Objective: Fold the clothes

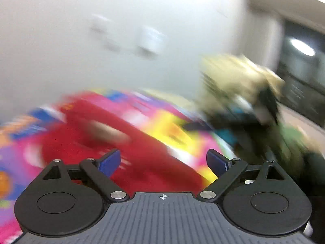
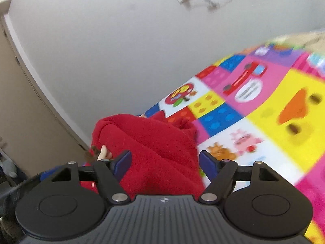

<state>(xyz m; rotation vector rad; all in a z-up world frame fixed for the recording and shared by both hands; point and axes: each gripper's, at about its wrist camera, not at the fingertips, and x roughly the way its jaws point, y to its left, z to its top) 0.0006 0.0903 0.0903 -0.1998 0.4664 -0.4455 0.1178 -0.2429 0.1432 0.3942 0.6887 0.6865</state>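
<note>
A red garment [image 2: 154, 142] lies bunched on a bright patterned play mat [image 2: 264, 105]. In the right wrist view my right gripper [image 2: 164, 162] is open, its blue pads standing on either side of the red cloth without pinching it. A person's fingers [image 2: 104, 152] show at the cloth's left edge. The left wrist view is heavily blurred: the same red garment [image 1: 130, 142] spreads ahead of my left gripper [image 1: 162, 161], which is open with nothing between its pads.
A pale wall [image 2: 121, 40] with sockets rises behind the mat. A beige door [image 2: 26, 109] stands at the left. In the left wrist view a blurred pile of light and dark cloth [image 1: 243, 93] sits to the right.
</note>
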